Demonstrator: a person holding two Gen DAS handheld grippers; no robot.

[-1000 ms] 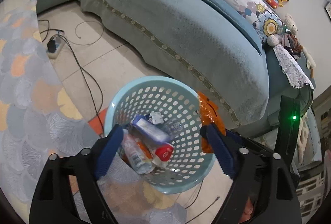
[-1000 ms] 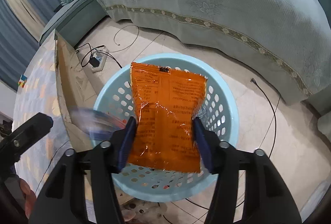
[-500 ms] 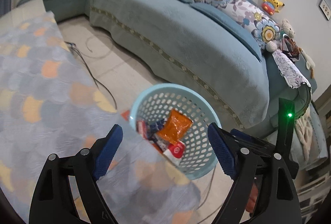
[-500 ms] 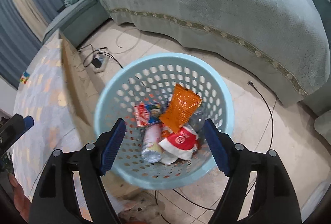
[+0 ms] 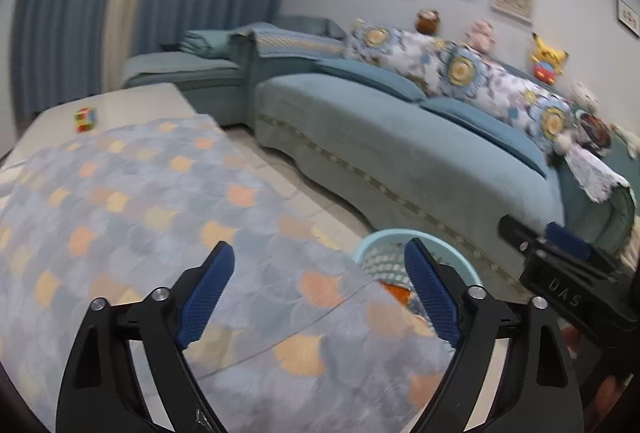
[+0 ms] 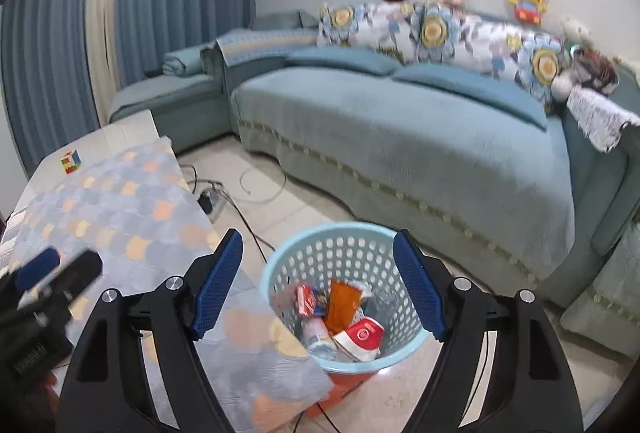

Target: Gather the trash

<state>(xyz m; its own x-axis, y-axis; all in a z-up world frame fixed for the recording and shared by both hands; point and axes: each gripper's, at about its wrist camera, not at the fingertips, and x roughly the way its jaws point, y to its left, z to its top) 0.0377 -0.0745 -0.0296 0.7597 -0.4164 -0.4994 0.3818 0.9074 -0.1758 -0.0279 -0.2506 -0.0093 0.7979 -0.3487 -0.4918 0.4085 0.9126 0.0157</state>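
A long teal sofa (image 6: 420, 137) curves along the wall, with flowered cushions (image 6: 432, 29) and soft toys ranged on its back. In front of it stands a low table (image 5: 132, 101) under a grey cloth (image 5: 120, 201) patterned with orange and yellow scales; the cloth leaves the far end of the tabletop bare, and a small coloured cube (image 5: 86, 119) sits there near the far left corner. On the tiled floor, just beside the table's near right corner and between table and sofa, stands the pale blue perforated basket (image 6: 304, 253). The trash lies inside it: an orange snack bag (image 6: 340, 303) upright in the middle, a red and white wrapper (image 6: 362, 333) against the near wall, and a red carton (image 6: 306, 297) and a pale bottle (image 6: 316, 333) to the left. A power strip (image 6: 210, 199) with trailing cables lies on the floor by the table's far right edge. The left gripper (image 5: 318, 293) is over the tablecloth, its jaws just widened and apart with nothing between them. The right gripper (image 6: 318, 279) hangs above the basket, jaws spread after just opening, empty.
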